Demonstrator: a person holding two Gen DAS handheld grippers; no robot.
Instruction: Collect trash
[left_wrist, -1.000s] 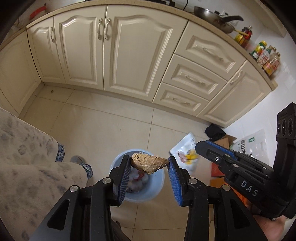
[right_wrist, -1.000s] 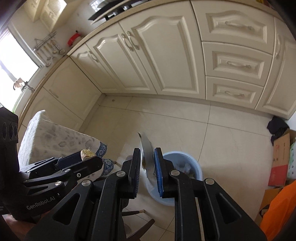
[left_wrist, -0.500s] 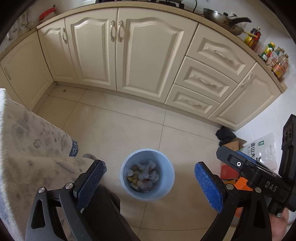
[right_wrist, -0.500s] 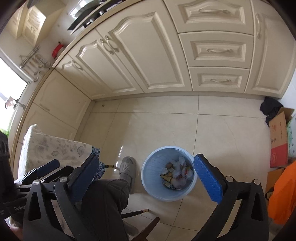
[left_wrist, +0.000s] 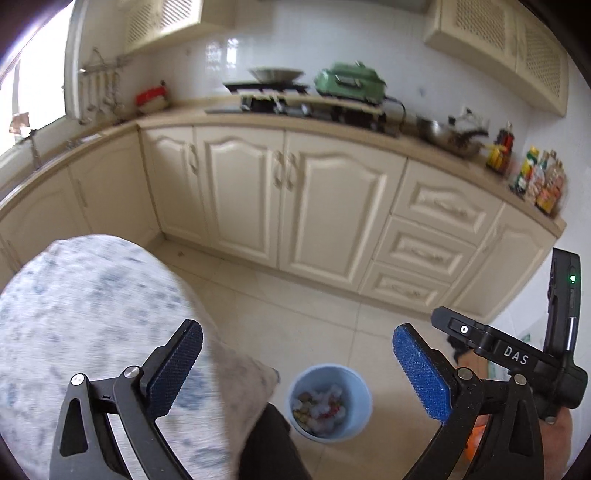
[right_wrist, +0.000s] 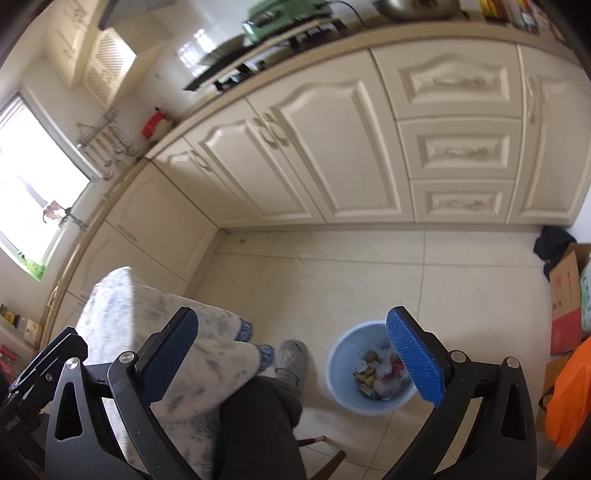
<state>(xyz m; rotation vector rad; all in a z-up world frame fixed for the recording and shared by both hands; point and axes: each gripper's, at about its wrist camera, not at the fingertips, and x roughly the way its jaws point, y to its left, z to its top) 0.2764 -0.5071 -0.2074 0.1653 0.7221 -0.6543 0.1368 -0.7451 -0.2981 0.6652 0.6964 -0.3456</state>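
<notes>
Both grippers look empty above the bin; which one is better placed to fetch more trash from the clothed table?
Left gripper, probably: the clothed table lies just below it. The right gripper hangs nearer the bin.

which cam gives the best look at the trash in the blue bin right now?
Right wrist. The blue bin sits larger there and its trash reads as separate scraps, though the gripper's right finger overlaps the rim. The left wrist view shows the bin whole and unblocked, but smaller and softer, so its contents blur together.
</notes>
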